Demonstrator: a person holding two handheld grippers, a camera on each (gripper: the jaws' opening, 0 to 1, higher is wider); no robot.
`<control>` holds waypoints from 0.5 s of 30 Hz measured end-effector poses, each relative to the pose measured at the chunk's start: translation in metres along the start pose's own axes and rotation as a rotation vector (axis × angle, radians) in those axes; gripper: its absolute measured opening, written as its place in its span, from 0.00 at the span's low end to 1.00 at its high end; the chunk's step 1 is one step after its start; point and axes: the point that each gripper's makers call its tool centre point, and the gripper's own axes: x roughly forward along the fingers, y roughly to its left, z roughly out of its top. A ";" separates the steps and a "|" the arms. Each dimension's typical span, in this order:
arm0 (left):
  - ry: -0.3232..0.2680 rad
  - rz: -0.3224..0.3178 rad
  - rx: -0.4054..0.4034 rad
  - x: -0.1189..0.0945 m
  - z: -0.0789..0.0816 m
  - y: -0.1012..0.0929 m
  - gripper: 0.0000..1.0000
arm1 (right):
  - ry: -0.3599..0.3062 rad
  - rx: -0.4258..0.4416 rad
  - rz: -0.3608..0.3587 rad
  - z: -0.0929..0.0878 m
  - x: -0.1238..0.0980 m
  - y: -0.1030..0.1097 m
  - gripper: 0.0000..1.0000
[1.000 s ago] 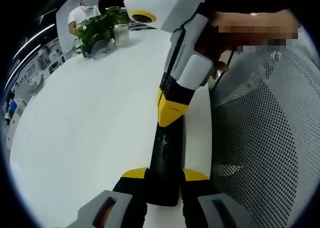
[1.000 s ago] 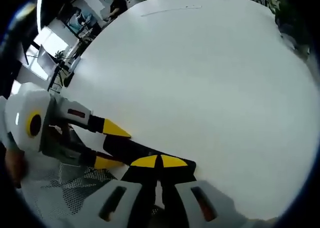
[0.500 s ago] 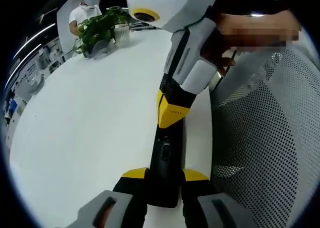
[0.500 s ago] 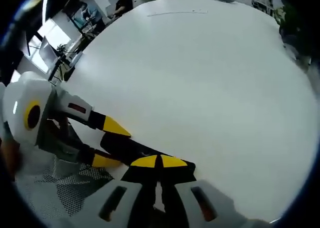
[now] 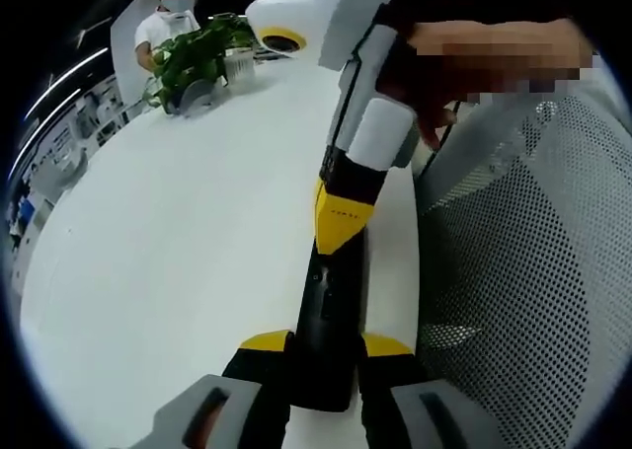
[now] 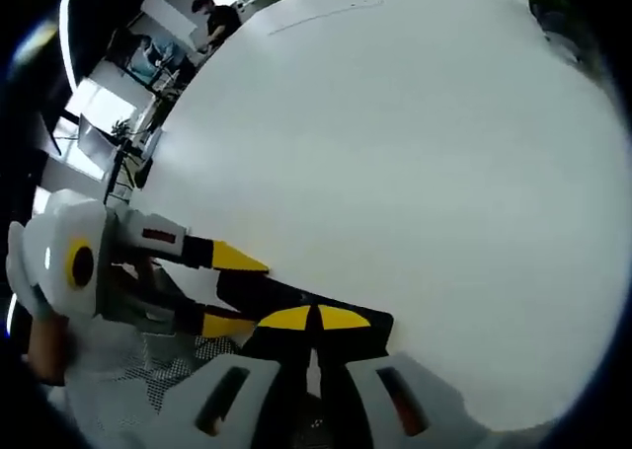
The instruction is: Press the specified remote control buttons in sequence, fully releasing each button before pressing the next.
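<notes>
White tabletop (image 5: 178, 261) spread wide ahead of and to the left of the left hand-held gripper (image 5: 326, 345); in the right gripper view the same tabletop (image 6: 415, 163) ran out ahead of the right hand-held gripper (image 6: 314, 319), bare w/ a thin pale strip near its far edge. A white mesh chair back (image 5: 523, 271) stood just right of the left hand-held gripper, past the tabletop edge, close beside the remote; its mesh (image 6: 148, 365) also showed low, left of the right hand-held gripper.

Far ahead-left of the left hand-held gripper, a leafy green plant (image 5: 193, 49) sat in a pale pot (image 5: 240, 66) at the far end of the tabletop, well apart from the remote. A person in a white top (image 5: 163, 25) stood behind it. In the right gripper view another person in dark clothes (image 6: 212, 20) was past the far-left tabletop edge, w/ office furniture behind.

Black remote control (image 5: 329, 316) lay along the tabletop edge, its near end between the yellow tips of the left hand-held gripper, clenched on it. The right hand-held gripper (image 5: 341, 222) came in from above-right, a hand (image 5: 434, 74) on its body, jaws closed together, yellow tip down on the remote's upper face. In the right gripper view its tips met tight over the remote (image 6: 276, 296), w/ the left hand-held gripper (image 6: 232, 291) gripping the remote's far end from the left.
</notes>
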 end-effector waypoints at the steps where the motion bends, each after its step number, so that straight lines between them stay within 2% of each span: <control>1: 0.000 0.000 0.000 0.000 0.000 0.000 0.26 | 0.000 -0.010 -0.002 0.000 0.000 0.001 0.00; 15: -0.005 0.001 -0.010 -0.001 0.001 -0.001 0.26 | 0.035 -0.179 -0.078 -0.006 0.000 0.004 0.00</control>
